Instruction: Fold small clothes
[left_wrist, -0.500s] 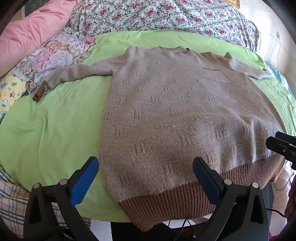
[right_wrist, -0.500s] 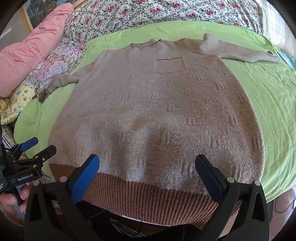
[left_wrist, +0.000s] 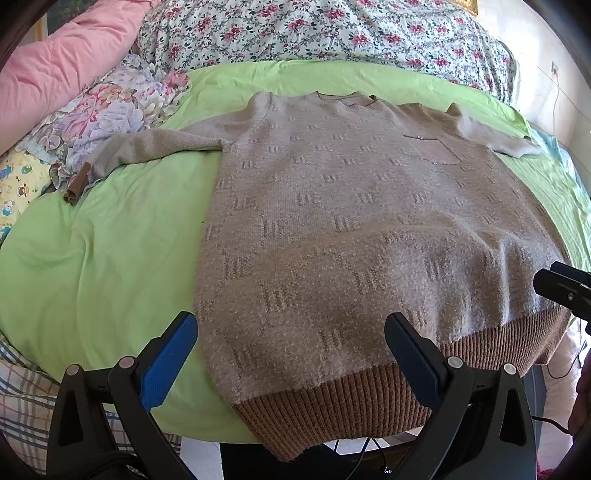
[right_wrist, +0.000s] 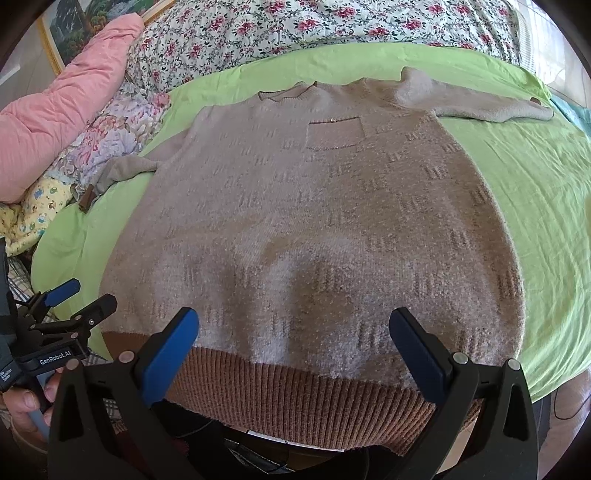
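Note:
A beige knitted sweater (left_wrist: 362, 229) (right_wrist: 303, 221) with a brown ribbed hem lies flat, front up, on a green sheet (left_wrist: 103, 251) (right_wrist: 535, 206), both sleeves spread sideways. A chest pocket (right_wrist: 334, 133) faces up. My left gripper (left_wrist: 291, 354) hovers open over the hem's left corner, nothing between its blue pads. My right gripper (right_wrist: 295, 350) hangs open above the hem's middle-right, also holding nothing. In the right wrist view the left gripper (right_wrist: 75, 299) shows at the left edge with a hand below it. The right gripper's black finger (left_wrist: 565, 291) shows at the right edge of the left wrist view.
A pink quilt (left_wrist: 62, 62) and floral bedding (left_wrist: 332, 33) lie at the far side. Patterned pillows (right_wrist: 92, 147) sit beside the left sleeve's brown cuff (left_wrist: 75, 184). Plaid cloth (left_wrist: 22, 398) hangs at the near left. Cables and floor (left_wrist: 362, 450) lie below the bed's near edge.

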